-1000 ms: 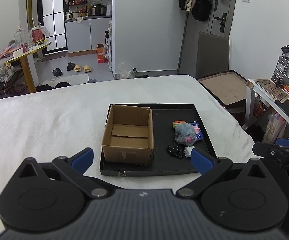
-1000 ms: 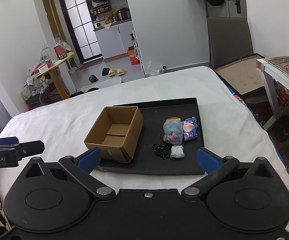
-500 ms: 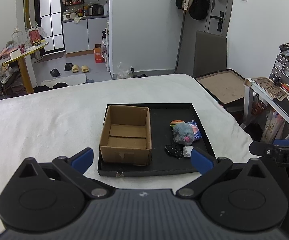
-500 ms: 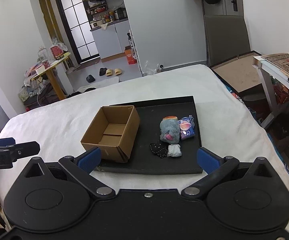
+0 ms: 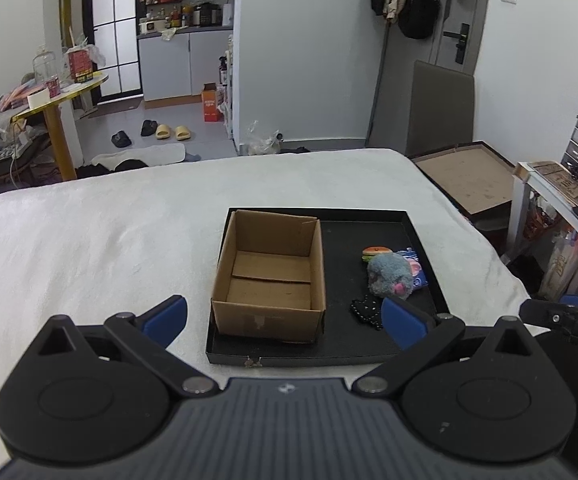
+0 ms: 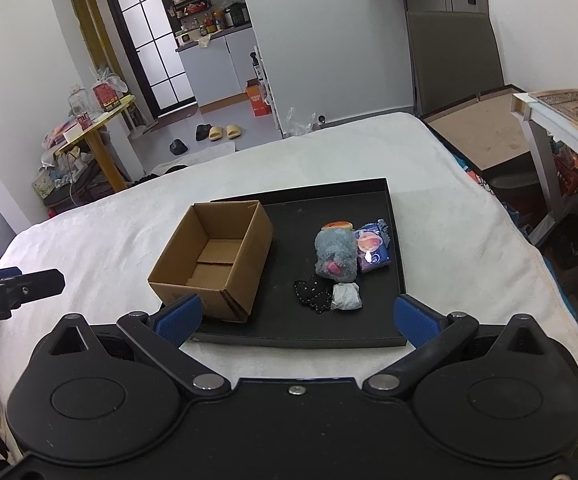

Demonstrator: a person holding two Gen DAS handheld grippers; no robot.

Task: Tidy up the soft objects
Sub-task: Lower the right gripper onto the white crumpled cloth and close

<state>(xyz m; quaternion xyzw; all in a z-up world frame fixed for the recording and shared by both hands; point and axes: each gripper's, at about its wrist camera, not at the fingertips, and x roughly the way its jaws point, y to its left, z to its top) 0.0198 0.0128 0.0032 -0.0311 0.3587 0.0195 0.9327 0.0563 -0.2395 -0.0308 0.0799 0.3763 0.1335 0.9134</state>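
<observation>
Soft objects are clustered on the right half of a black tray: a grey plush toy, a small burger-shaped toy just behind it, a blue packet touching its right side, and a black spotted piece beside a white wad in front. An empty cardboard box is set on the tray's left half, presumably as the receptacle. Both the left gripper and right gripper are held spread wide and empty, short of the tray on the white bed, suggesting no pick has begun.
</observation>
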